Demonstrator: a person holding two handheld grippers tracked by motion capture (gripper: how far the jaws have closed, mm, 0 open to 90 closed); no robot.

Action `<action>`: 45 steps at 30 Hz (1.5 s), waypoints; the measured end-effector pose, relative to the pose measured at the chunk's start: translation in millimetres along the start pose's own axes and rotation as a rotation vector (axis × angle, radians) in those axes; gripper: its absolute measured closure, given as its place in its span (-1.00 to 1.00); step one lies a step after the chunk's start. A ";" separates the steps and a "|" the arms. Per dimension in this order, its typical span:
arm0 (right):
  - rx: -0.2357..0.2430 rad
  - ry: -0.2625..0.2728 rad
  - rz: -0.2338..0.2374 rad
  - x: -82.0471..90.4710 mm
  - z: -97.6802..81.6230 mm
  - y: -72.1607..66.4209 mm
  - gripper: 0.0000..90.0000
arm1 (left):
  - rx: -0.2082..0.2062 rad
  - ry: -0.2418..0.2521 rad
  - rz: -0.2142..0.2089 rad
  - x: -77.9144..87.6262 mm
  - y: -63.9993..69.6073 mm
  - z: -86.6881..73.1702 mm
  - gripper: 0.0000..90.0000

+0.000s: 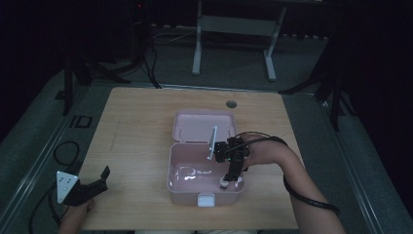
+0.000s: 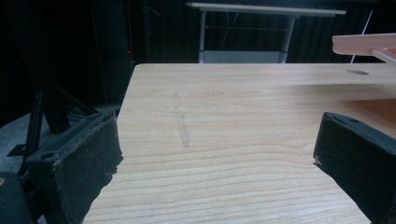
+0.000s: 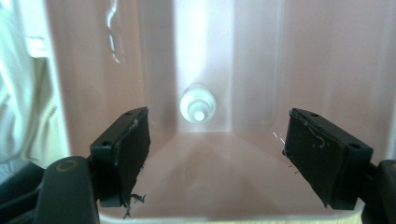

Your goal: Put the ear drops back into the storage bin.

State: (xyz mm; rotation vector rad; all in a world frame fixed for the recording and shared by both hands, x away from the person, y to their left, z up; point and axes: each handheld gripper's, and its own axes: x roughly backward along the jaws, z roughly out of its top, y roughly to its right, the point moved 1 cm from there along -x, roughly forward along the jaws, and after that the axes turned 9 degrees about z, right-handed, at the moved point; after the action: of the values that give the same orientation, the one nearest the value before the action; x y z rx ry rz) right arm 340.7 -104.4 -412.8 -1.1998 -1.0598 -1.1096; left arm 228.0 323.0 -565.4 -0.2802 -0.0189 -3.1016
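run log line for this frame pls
left gripper: open, idle at table's near-left edge | right gripper: open, inside pink box | small white object: on box floor, ungrasped | lid: open

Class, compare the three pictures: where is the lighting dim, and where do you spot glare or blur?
High view: dim overall, with white glare inside the pink box. Left gripper view: table well lit, background dark. Right gripper view: soft, with bright streaks on the box wall and a blurred white cap.

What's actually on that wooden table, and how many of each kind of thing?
Pink box with its lid open: 1
Small white round item inside the box: 1
Hand-held grippers, both with jaws open: 2, the left gripper and the right gripper
Total: 4
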 end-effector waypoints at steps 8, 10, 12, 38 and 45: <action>-0.029 0.064 -0.026 20.3 -15.8 -1.3 -0.68 | 0.000 0.001 0.000 0.0 0.0 0.0 -0.98; -0.039 0.087 -0.032 25.7 -21.5 -0.8 -0.69 | 0.000 0.001 0.000 0.0 0.0 0.0 -0.98; -0.050 0.110 -0.041 31.0 -28.9 0.0 -0.69 | 0.000 0.001 0.000 0.0 0.0 0.0 -0.98; -0.187 0.227 -0.101 13.8 -114.2 8.9 -0.68 | -0.001 0.001 0.001 0.2 0.0 -0.1 -0.98; -0.227 0.232 -0.107 -14.4 -134.2 16.8 -0.69 | 0.000 0.002 0.000 0.3 -0.1 -0.1 -0.98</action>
State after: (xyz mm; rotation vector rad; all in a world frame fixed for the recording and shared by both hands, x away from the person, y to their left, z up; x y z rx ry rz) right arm 358.6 -236.5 -439.7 -1.1662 -0.8434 -1.4461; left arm 227.7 323.1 -565.4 -0.2771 -0.0187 -3.1020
